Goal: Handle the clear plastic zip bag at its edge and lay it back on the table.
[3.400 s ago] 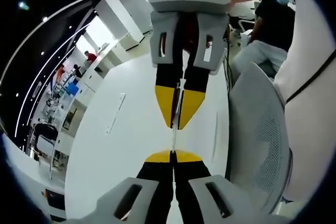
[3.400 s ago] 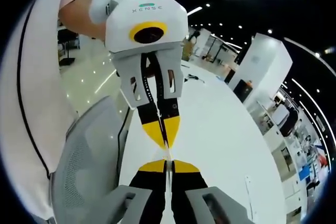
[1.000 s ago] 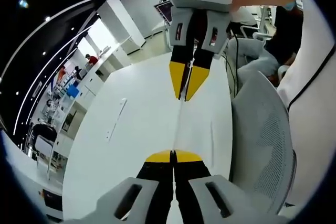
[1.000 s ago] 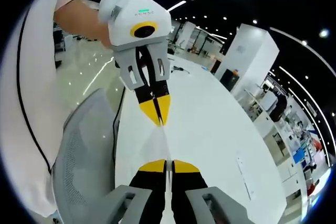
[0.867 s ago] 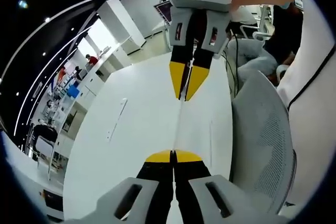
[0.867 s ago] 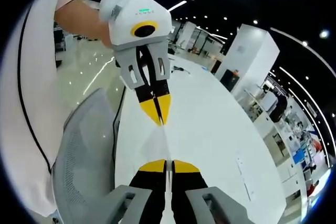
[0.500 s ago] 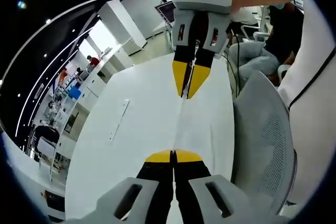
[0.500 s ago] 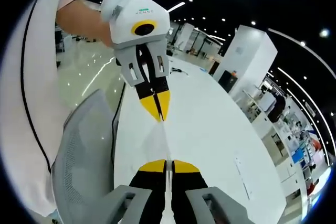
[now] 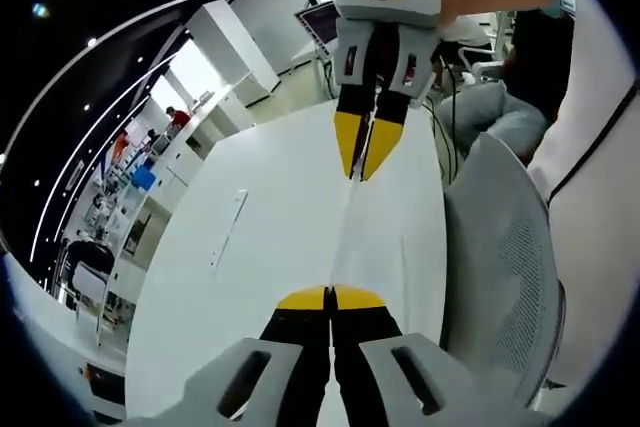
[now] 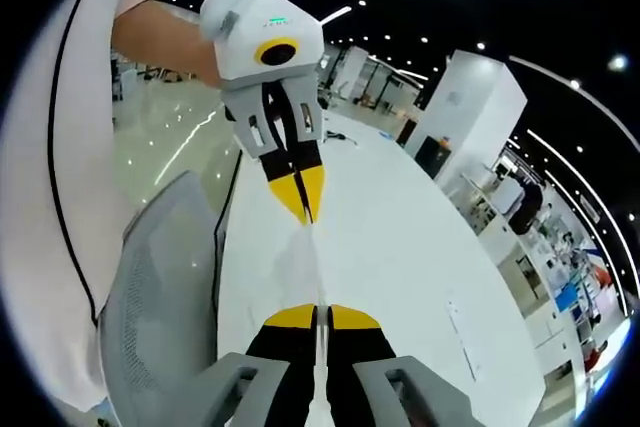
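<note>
Over table (image 9: 250, 247), zip bag (image 9: 342, 237) taut btwn 2 closed grippers, left (image 9: 329, 297), right (image 10: 318, 316).

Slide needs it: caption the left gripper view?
Both grippers stretch a clear zip bag edge-on above the white table.

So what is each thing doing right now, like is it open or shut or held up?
Left tool: shut on the zip bag's edge.
Right tool: shut on the zip bag's opposite edge.
Zip bag: held edge-on, stretched between both tools, above the table.
Table: white, bag not yet laid on it.
Mesh chair: beside the table, nobody sitting.
</note>
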Demonstrator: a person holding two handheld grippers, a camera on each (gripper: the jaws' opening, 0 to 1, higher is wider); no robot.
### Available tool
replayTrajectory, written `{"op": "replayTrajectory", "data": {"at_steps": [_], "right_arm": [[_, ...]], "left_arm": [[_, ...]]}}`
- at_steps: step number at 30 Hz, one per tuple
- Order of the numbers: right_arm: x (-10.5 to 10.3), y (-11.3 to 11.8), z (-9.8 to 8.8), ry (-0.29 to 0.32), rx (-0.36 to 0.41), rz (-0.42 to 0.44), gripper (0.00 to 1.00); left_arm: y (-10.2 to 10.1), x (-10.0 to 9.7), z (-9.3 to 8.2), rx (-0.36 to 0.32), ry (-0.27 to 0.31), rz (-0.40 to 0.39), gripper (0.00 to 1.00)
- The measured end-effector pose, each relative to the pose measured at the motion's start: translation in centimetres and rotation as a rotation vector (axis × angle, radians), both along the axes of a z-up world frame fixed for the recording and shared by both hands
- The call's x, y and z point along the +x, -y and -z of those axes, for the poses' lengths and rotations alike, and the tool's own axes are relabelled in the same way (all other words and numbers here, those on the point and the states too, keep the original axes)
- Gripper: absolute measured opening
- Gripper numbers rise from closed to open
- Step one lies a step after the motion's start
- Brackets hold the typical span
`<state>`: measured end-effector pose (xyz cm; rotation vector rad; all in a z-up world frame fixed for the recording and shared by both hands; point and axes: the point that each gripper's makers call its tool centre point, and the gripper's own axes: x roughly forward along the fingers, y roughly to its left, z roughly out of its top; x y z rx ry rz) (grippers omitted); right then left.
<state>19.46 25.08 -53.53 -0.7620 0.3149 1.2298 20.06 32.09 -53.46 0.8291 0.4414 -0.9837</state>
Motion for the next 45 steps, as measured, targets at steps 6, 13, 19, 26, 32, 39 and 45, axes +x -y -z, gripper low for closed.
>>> {"op": "replayTrajectory", "data": {"at_steps": [6,13,19,26,32,39,45], "right_arm": [[0.0,0.5,0.0,-0.005,0.003,0.008,0.00],[0.0,0.9,0.3,-0.007,-0.008,0.018,0.00],[0.2,1.1,0.6,-0.017,-0.003,0.029,0.00],[0.3,1.4,0.7,-0.021,0.001,0.041,0.00],[0.2,1.6,0.6,-0.021,-0.002,0.045,0.00],[0.3,1.8,0.5,-0.019,-0.011,0.043,0.00],[0.4,2.1,0.5,-0.019,-0.017,0.046,0.00]], "left_arm": [[0.1,-0.1,0.1,0.003,-0.002,0.008,0.00],[0.3,-0.1,0.5,0.003,-0.011,0.014,0.00],[0.5,-0.2,0.8,0.007,-0.018,0.020,0.00],[0.8,-0.1,0.7,0.010,-0.021,0.030,0.00],[1.0,-0.1,0.8,0.006,-0.024,0.035,0.00],[1.0,0.0,0.8,-0.001,-0.022,0.032,0.00],[0.9,0.0,0.6,-0.002,-0.016,0.027,0.00]]}}
